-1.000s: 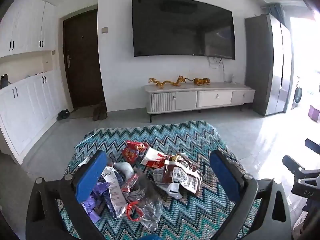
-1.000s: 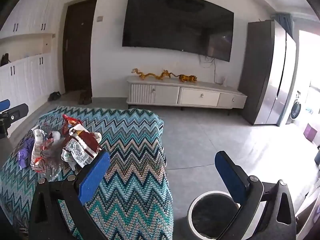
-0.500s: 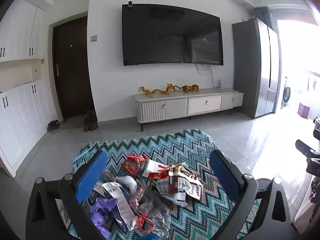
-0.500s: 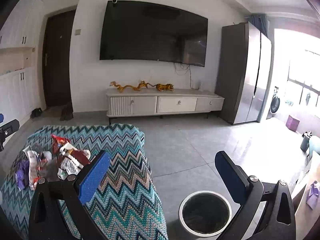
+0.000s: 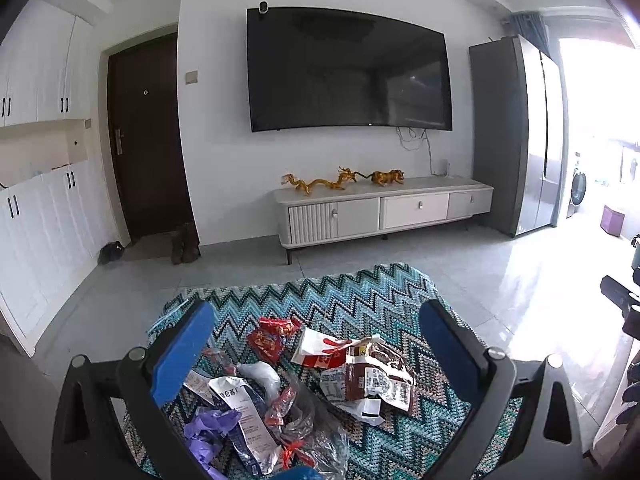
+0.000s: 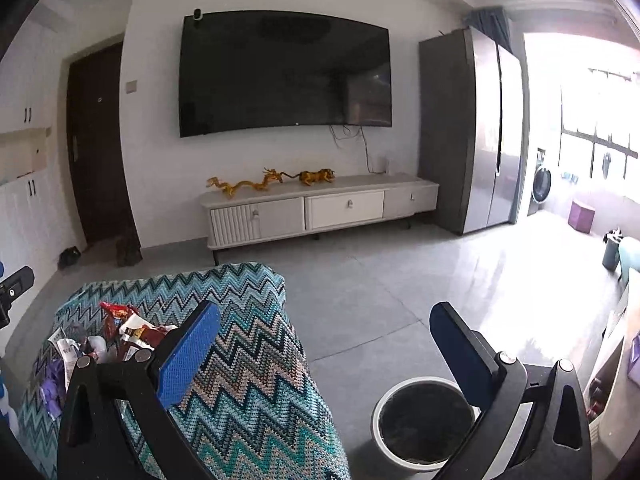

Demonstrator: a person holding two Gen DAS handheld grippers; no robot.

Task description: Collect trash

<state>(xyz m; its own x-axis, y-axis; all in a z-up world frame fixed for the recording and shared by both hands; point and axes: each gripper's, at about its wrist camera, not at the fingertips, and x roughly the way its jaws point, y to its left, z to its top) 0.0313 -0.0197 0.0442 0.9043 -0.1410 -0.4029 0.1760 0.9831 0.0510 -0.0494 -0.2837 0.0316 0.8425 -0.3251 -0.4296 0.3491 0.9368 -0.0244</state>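
A heap of wrappers lies on a table under a zigzag cloth (image 5: 360, 300): a red packet (image 5: 270, 338), a red-and-white carton piece (image 5: 320, 350), a brown snack bag (image 5: 378, 380), clear plastic (image 5: 316, 436) and purple paper (image 5: 208, 436). My left gripper (image 5: 316, 340) hangs open above and short of the heap, holding nothing. In the right wrist view the same heap (image 6: 120, 332) sits at the cloth's left end. My right gripper (image 6: 324, 344) is open and empty, over the cloth's right edge. A white bin with a dark liner (image 6: 424, 420) stands on the floor beside the table.
A white TV cabinet (image 5: 384, 208) with golden figurines stands under a wall-mounted television (image 5: 348, 72). A grey fridge (image 5: 516, 136) is at the right, a dark door (image 5: 148, 140) at the left. Grey tiled floor (image 6: 380, 288) lies between table and cabinet.
Both grippers have lifted and tilted upward, so the heap and the bin sit lower in view. Both stay open; the trash has not moved.
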